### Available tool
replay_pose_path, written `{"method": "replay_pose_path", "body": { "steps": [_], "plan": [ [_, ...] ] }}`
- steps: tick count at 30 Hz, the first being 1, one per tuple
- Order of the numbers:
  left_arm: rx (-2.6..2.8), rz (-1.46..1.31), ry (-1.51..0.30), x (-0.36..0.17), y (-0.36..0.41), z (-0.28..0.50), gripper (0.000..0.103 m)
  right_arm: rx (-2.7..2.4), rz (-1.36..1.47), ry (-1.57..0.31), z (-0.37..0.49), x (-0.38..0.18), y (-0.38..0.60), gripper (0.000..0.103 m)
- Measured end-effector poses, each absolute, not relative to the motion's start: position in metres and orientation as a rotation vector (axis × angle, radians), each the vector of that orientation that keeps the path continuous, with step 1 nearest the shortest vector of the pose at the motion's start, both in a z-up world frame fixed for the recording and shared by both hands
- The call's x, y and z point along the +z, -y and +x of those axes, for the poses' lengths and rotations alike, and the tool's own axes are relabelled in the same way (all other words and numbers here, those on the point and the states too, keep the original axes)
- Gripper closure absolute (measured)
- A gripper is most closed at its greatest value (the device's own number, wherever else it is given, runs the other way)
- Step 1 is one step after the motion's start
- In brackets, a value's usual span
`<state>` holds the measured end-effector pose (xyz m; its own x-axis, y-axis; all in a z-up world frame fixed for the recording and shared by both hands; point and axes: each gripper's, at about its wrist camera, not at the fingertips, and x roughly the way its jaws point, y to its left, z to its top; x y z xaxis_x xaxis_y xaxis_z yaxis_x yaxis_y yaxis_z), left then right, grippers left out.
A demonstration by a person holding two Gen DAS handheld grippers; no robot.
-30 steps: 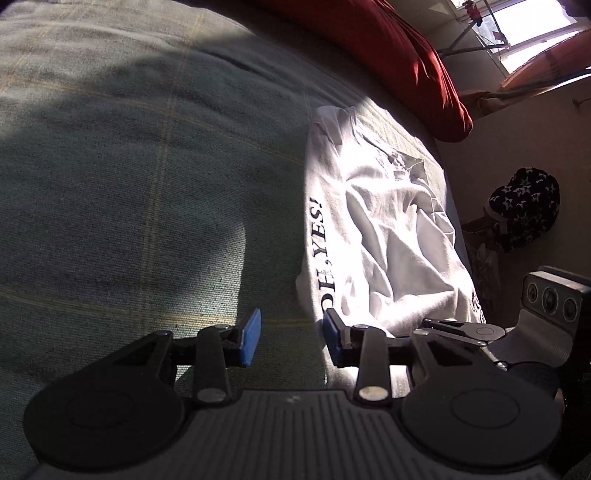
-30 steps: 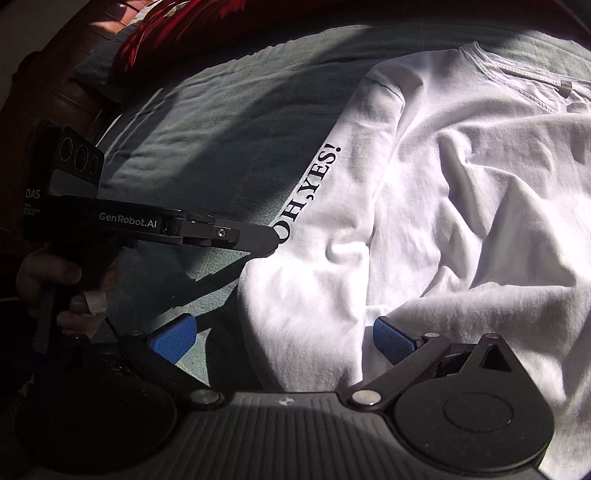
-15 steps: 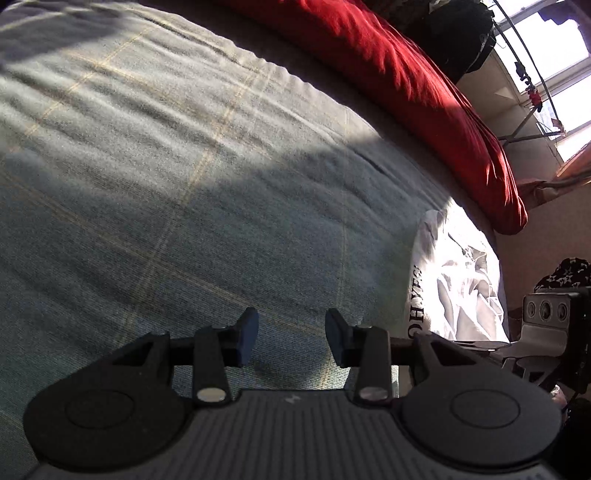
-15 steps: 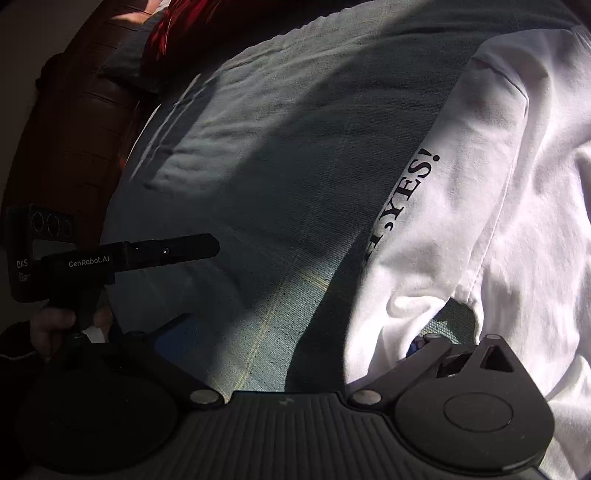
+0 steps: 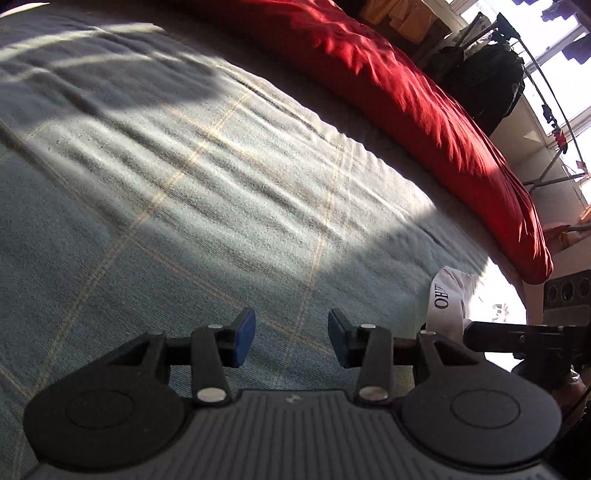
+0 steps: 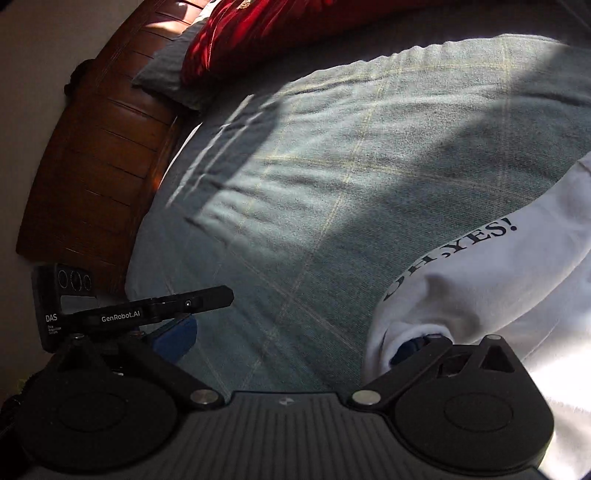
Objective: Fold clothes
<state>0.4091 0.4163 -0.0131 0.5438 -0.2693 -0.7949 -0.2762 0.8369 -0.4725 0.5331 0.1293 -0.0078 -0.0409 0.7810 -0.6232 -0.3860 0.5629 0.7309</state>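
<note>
A wooden headboard (image 6: 92,155) curves along the nine o'clock edge of the right wrist view, a grey pillow (image 6: 173,79) and a crumpled red quilt (image 6: 258,26) banked at about eleven to twelve o'clock. Across the middle lies the grey-green checked bed cover (image 6: 332,177), striped with window light. The left hand-held gripper (image 5: 291,338) hangs over bare cover, its blue pads (image 5: 243,336) apart and opening, nothing between them. At three o'clock in the left wrist view, and from three to five o'clock in the right one, lies the white long-sleeved cotton shirt printed "OH, YES!" (image 6: 498,280), spread on the bed with its lettered sleeve folded across the body. The right hand-held gripper (image 6: 291,345) is spread wide: its left pad (image 6: 177,338) stands clear over the cover, while its right fingertip (image 6: 417,343) is tucked into the fold at the sleeve's end. The pads do not press on the cloth, so the shirt reads as released rather than grasped.

The risk lies at that fingertip. Pulled away sideways, it would likely snag the cuff and drag the folded sleeve open. The loose cover could also ruck up under a low pass by either tool, and hard sun and deep shadow make the shirt's far edge difficult to judge.
</note>
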Motion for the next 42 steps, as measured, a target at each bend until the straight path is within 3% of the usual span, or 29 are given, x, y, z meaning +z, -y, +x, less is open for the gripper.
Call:
{"method": "replay_pose_path", "body": {
  "steps": [12,18,33,36,38,42],
  "plan": [
    [0.121,-0.635,-1.008,-0.019,-0.469,0.381,0.060,1.082,0.437,-1.250,0.584,-0.005,-0.232,0.000],
    [0.115,-0.642,-1.021,-0.023,-0.469,0.366,0.060,1.025,0.485,-1.332,0.587,-0.036,-0.241,0.000],
    [-0.112,-0.543,-1.103,-0.040,-0.377,0.381,0.059,0.955,0.332,-1.327,0.500,0.002,-0.098,0.000],
    [-0.163,-0.548,-1.098,-0.042,-0.348,0.390,0.062,0.940,0.302,-1.331,0.478,0.007,-0.070,0.000],
    [-0.177,-0.571,-1.103,-0.046,-0.328,0.394,0.073,0.929,0.291,-1.338,0.464,0.007,-0.054,0.000],
    [-0.185,-0.580,-1.130,-0.053,-0.290,0.398,0.073,0.896,0.342,-1.336,0.447,0.006,-0.021,0.000]
  ]
}}
